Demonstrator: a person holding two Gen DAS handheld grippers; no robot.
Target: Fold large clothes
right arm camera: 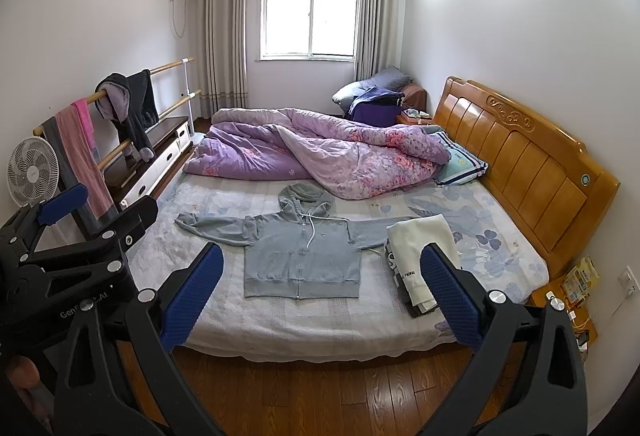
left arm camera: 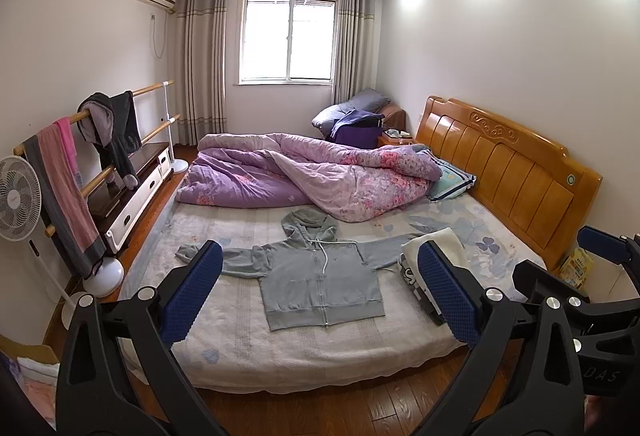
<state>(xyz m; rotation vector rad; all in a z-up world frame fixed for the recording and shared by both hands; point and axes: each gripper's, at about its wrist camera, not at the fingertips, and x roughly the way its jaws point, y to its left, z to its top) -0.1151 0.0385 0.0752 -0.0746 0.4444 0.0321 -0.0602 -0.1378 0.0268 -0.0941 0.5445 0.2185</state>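
**Grey hoodie laid out on bed, both grippers held back and spread wide**

Left wrist view. The left gripper (left arm camera: 320, 300) is held over the wooden floor short of the bed, its blue-padded fingers (left arm camera: 192, 292) spread wide with nothing between them. Straight ahead, framed between the fingers, a grey zip hoodie (left arm camera: 320, 280) lies flat and face up on the bed (left arm camera: 224, 340), sleeves stretched out to either side, hood pointing away, hem toward the gripper. Just right of the hoodie, partly behind the right-hand finger, sits a stack of folded clothes (left arm camera: 436, 246), cream piece on top. Beyond the hoodie, a rumpled purple floral quilt (left arm camera: 312, 171) runs across the far half of the mattress. To the far right, the wooden headboard (left arm camera: 516, 171). To the left, a white fan (left arm camera: 18, 191) and a rail hung with garments (left arm camera: 112, 131). The right gripper (left arm camera: 576, 276) shows at the right edge, also clear of the bed.

Right wrist view. The right gripper (right arm camera: 320, 296) likewise stands wide apart and grips nothing, over the floor at the foot side of the bed (right arm camera: 224, 316). The hoodie (right arm camera: 304, 256) lies ahead and slightly left of centre, untouched. The folded stack (right arm camera: 416, 256) lies just ahead of the right-hand finger (right arm camera: 448, 296). The quilt (right arm camera: 320, 151) lies further on; the headboard (right arm camera: 524, 163) to the right. The left gripper (right arm camera: 96, 215) shows at the left edge, spread apart.
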